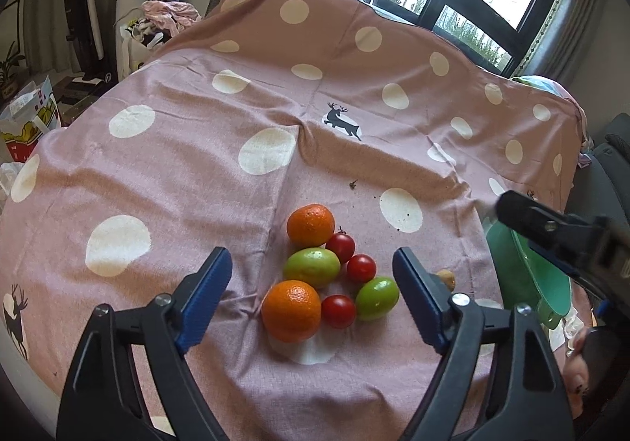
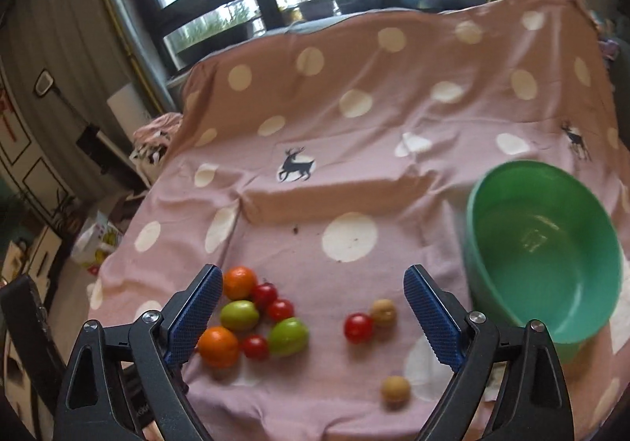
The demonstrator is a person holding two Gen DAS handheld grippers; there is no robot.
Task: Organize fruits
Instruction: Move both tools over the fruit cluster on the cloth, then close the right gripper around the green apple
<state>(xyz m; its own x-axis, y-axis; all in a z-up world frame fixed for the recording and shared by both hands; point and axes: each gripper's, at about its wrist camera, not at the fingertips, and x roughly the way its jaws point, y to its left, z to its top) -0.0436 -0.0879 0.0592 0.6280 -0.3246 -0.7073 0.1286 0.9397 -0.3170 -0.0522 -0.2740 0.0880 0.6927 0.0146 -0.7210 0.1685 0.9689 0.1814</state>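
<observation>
While the pink dotted cloth [image 2: 354, 149] is covering the whole table, the green bowl [image 2: 543, 244] is sitting empty at its right side, so I judge the sorting is barely beginning. Left of the bowl, two oranges [image 1: 291, 310], two green fruits [image 1: 312, 267] and three cherry tomatoes [image 1: 338, 310] are lying bunched together, touching. One more tomato [image 2: 358, 327] and two small brown fruits [image 2: 395, 390] are lying apart, nearer the bowl. Both the left gripper [image 1: 311, 295] and the right gripper [image 2: 311, 315] are hovering with jaws apart, gripping nothing.
</observation>
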